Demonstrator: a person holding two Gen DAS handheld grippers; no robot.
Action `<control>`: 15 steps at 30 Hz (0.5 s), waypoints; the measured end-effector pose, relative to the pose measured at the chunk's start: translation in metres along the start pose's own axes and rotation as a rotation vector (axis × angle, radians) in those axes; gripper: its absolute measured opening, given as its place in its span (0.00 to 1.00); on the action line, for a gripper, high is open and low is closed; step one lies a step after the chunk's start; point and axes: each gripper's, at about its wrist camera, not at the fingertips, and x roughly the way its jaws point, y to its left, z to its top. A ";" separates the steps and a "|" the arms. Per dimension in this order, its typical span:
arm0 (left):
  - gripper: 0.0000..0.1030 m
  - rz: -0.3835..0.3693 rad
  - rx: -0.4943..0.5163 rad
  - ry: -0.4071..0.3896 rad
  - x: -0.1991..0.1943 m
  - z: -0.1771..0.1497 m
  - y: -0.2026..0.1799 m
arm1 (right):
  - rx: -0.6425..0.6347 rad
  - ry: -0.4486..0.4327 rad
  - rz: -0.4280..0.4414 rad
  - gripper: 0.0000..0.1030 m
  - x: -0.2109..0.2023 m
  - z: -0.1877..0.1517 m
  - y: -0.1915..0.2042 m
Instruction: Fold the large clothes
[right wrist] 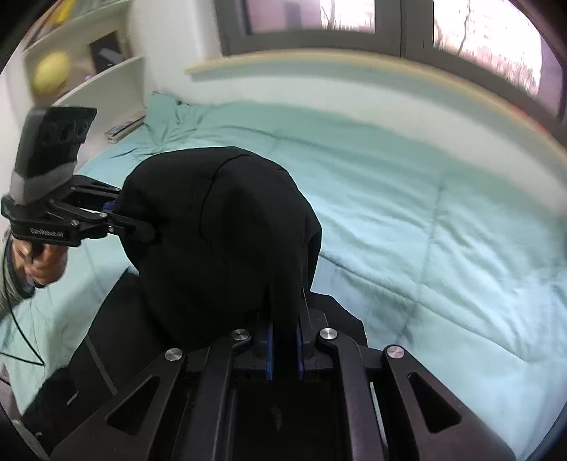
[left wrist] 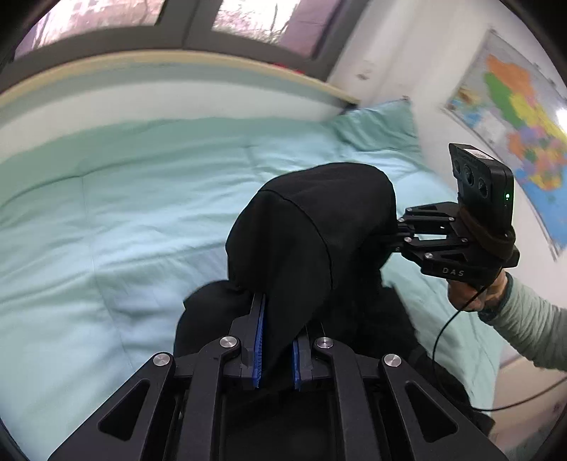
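On a bed spread with a pale green quilt [left wrist: 117, 212], we hold a black garment [left wrist: 312, 227] up off the covers between our two claws, its cloth domed between them and the rest trailing down toward the near edge of the bed. We judge the folding to be at an early stage: the garment is gripped and raised, but no flat, finished fold shows anywhere, and the lower part lies in a loose heap near us. What remains, as we read it, is to carry the raised edge over, lay it down and smooth it.

Left to right: our left gripper [left wrist: 277, 340] is clamped on a fold of the black cloth, which runs up between its blue pads [left wrist: 259, 340] and drapes over the tips. Our right gripper [right wrist: 283, 349] is likewise closed on the fabric, a pinch of it caught between its pads. The two stand near each other, the garment bridging them above the middle of the bed, well short of the far edge under the window [right wrist: 354, 21].
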 end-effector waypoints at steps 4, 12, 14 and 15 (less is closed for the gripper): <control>0.12 0.013 0.054 0.010 -0.041 -0.044 -0.062 | -0.029 -0.019 -0.066 0.12 -0.056 -0.043 0.051; 0.12 0.063 -0.012 0.127 -0.048 -0.180 -0.133 | 0.017 0.067 -0.193 0.15 -0.085 -0.158 0.134; 0.12 0.093 -0.090 0.178 -0.032 -0.216 -0.127 | 0.057 0.142 -0.170 0.20 -0.074 -0.186 0.139; 0.13 0.107 -0.138 0.190 -0.026 -0.230 -0.122 | 0.107 0.187 -0.140 0.30 -0.066 -0.199 0.137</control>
